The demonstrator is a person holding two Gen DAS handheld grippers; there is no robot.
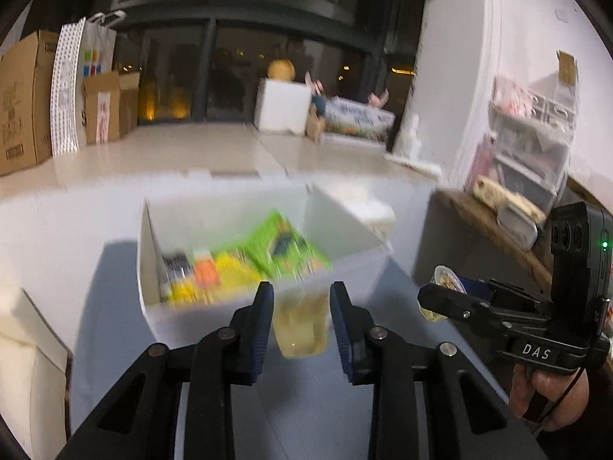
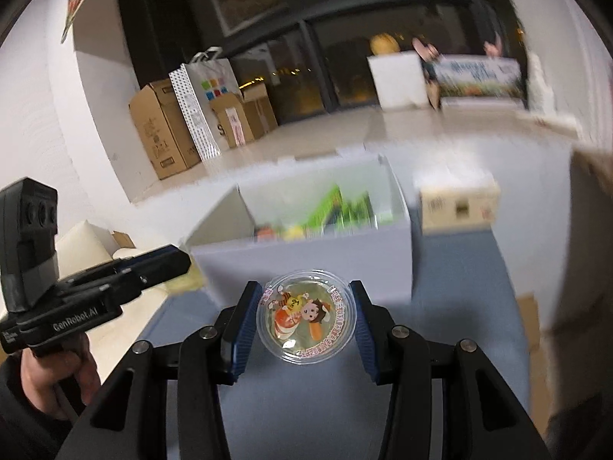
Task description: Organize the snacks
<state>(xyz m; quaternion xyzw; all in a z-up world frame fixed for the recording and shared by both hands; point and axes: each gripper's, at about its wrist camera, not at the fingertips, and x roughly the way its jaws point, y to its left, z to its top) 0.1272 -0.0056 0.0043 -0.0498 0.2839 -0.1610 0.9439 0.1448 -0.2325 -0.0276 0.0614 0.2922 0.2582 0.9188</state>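
Observation:
My left gripper is shut on a pale yellow jelly cup, held above the blue table cover just in front of a white open box. Blurred snack packets lie inside that box: a green one and a yellow one. My right gripper is shut on a second jelly cup with a cartoon lid, lid up, close to the near wall of the white box. The right gripper shows at the right of the left wrist view, and the left gripper at the left of the right wrist view.
A small cream carton stands right of the white box. A large cardboard box rises at the far right. Clear storage drawers sit on a wooden shelf. Cardboard boxes and a white foam box stand on the floor behind.

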